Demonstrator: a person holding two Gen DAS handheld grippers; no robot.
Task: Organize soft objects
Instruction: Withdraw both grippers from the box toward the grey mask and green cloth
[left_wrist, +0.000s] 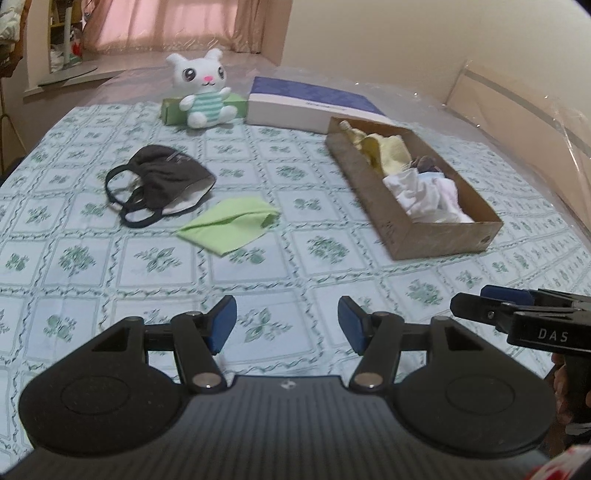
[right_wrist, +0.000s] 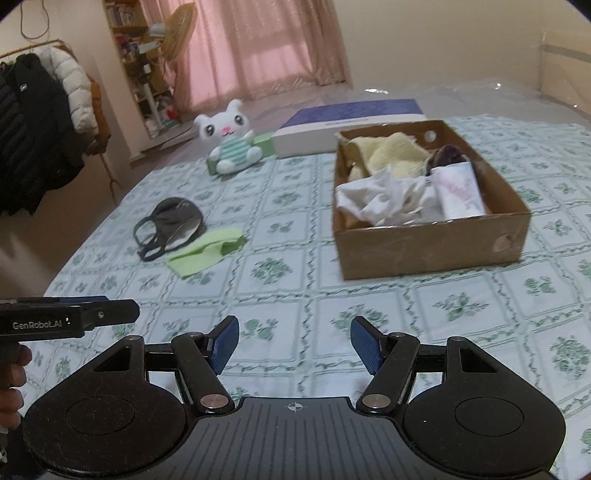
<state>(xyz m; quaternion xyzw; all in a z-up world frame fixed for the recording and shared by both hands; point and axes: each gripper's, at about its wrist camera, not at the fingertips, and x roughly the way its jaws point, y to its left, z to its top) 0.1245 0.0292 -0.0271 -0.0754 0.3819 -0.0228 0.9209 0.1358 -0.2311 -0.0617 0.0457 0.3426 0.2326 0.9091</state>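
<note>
Both tongs hang released above a bed spread with a pale green floral-check sheet (left_wrist: 155, 258), nothing between their blue pads. The left tongs (left_wrist: 287, 320) fill the bottom of the left wrist view, with the right tongs (left_wrist: 476, 301) poking in at the lower right edge; in the right wrist view the right tongs (right_wrist: 294, 341) sit at bottom centre. A dark grey fabric face mask with black ear loops (left_wrist: 162, 182) lies at centre left, and a folded light green cloth (left_wrist: 229, 227) sits just beside it, lower right. At the right of the frame an open brown cardboard box (left_wrist: 373, 192) holds a pale yellow towel (left_wrist: 388, 151) and crumpled white cloths (left_wrist: 428, 195). At the upper centre a white plush bunny in a striped green top (left_wrist: 203, 92) leans on a small green carton (left_wrist: 171, 110), near a flat white box with a blue lid (left_wrist: 314, 103).
</note>
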